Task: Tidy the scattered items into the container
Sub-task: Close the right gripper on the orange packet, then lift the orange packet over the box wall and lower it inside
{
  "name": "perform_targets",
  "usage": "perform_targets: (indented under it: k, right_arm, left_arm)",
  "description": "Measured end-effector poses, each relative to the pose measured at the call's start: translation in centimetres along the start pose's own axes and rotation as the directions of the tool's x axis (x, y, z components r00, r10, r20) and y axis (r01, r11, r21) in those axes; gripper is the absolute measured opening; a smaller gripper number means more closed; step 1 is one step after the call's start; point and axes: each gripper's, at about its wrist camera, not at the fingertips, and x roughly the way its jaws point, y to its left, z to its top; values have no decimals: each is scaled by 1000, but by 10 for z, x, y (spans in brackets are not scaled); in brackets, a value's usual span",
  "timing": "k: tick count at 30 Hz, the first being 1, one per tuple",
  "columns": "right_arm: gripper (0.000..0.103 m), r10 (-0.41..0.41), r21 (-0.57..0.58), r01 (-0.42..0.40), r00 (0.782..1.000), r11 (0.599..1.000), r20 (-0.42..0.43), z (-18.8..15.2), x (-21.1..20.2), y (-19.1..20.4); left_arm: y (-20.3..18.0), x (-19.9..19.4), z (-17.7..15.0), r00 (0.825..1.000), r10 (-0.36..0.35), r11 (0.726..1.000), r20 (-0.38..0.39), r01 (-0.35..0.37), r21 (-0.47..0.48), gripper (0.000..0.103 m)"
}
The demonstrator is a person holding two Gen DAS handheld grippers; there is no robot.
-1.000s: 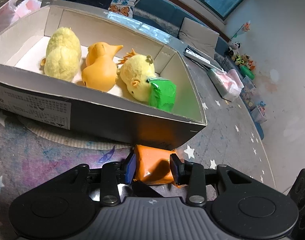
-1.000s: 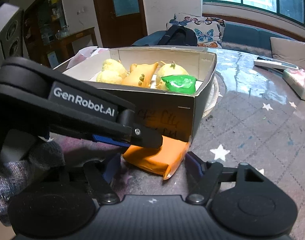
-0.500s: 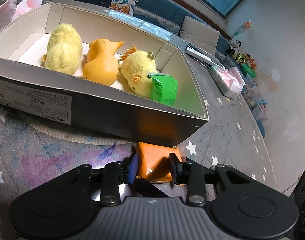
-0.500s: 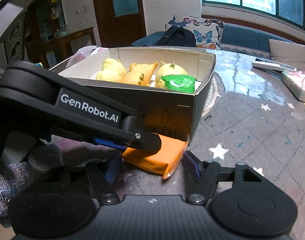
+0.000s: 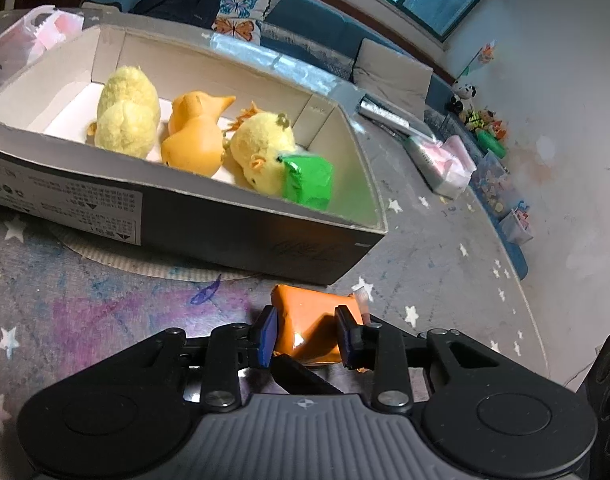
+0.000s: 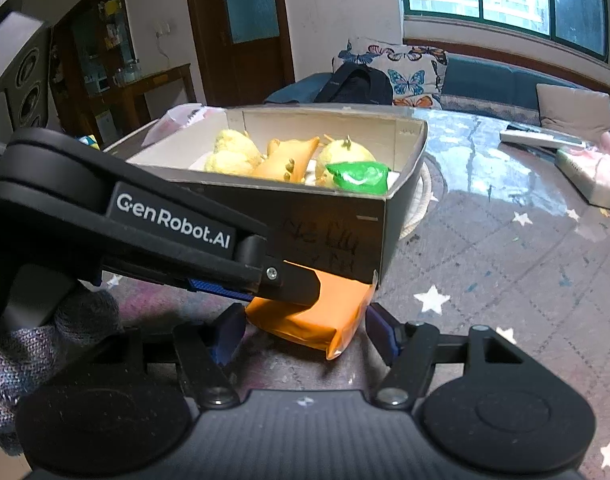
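Note:
My left gripper [image 5: 308, 334] is shut on an orange packet [image 5: 313, 322] and holds it just above the table, in front of the near right corner of the cardboard box [image 5: 209, 224]. The box holds two yellow plush chicks [image 5: 127, 118], an orange toy duck [image 5: 193, 140] and a green packet [image 5: 309, 180]. In the right wrist view the left gripper's black finger [image 6: 209, 256] crosses over the orange packet [image 6: 317, 316]. My right gripper [image 6: 303, 334] is open, its fingers either side of the packet without touching it.
The box [image 6: 345, 236] stands on a round woven mat [image 5: 117, 268] on a star-patterned tabletop. A pink tissue pack [image 5: 441, 164] and a remote [image 6: 541, 140] lie at the far right. A plastic bag [image 5: 29, 40] lies beyond the box's far left end.
My left gripper has lifted the orange packet slightly and pulled back from the box wall. The right gripper has stayed open around it.

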Motion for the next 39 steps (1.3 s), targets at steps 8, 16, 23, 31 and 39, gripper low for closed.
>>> perform_targets:
  k: [8,16,23,31,39]
  right_arm:
    - [67,5,-45,-1,996,999,85,18,-23,13]
    - [67,7,-87,7,987,996,163,53,-22,16]
    - [68,14,-105,6,982,994,186,86,2,11]
    - [68,25,-100,-11,989,995,142,103,36,-1]
    - [68,27,-87,-19,995,996,96,99,56,-5]
  left_arm:
    - [-15,-36,7,994,-4,999,108,1,34,33]
    - [-13,-49,40,982,-15,1000,189,12,16,33]
    - [3,-41,71,978,-16,1000,207,20,-18,33]
    - [24,-12,92,986,-2,999,169,11,-50,33]
    - [33,2,90,991,8,998,133,-1,-58,33]
